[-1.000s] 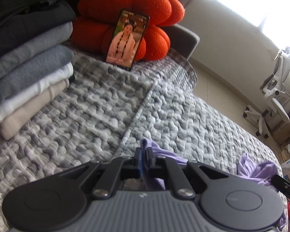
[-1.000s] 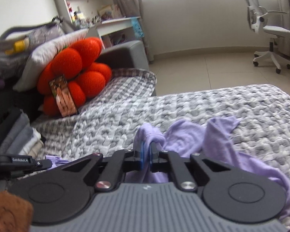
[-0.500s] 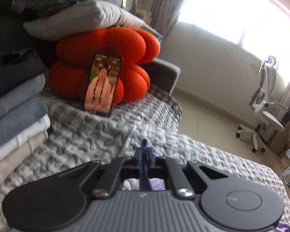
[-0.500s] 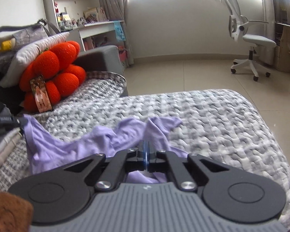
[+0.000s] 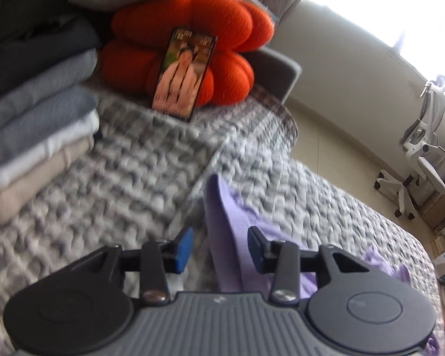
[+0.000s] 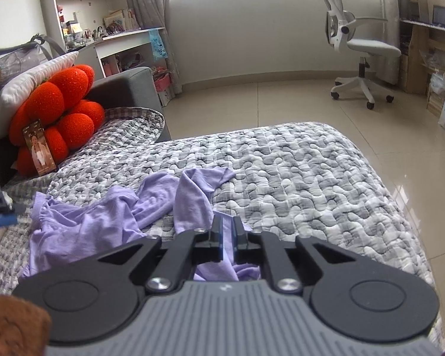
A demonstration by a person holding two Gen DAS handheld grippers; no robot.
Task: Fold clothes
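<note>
A crumpled lilac garment (image 6: 103,222) lies spread on the grey quilted bed (image 6: 311,178). In the right wrist view my right gripper (image 6: 227,234) is shut on a fold of the garment near its right end. The left wrist view is blurred by motion. There my left gripper (image 5: 219,246) stands open, and a raised strip of the lilac garment (image 5: 219,201) runs up between its blue pads (image 5: 183,249) without being pinched. The left gripper's tip (image 6: 0,216) also shows at the left edge of the right wrist view, beside the garment's left end.
A stack of folded clothes (image 5: 38,136) sits on the bed at the left. Behind it are an orange cushion (image 5: 192,44) with a photo card (image 5: 184,74) leaning on it. A white office chair (image 6: 362,44) stands on the tiled floor beyond the bed.
My left gripper has opened and let go of the garment. The garment, held up and stretched half a second ago, has dropped onto the quilt. Both grippers have come down lower.
</note>
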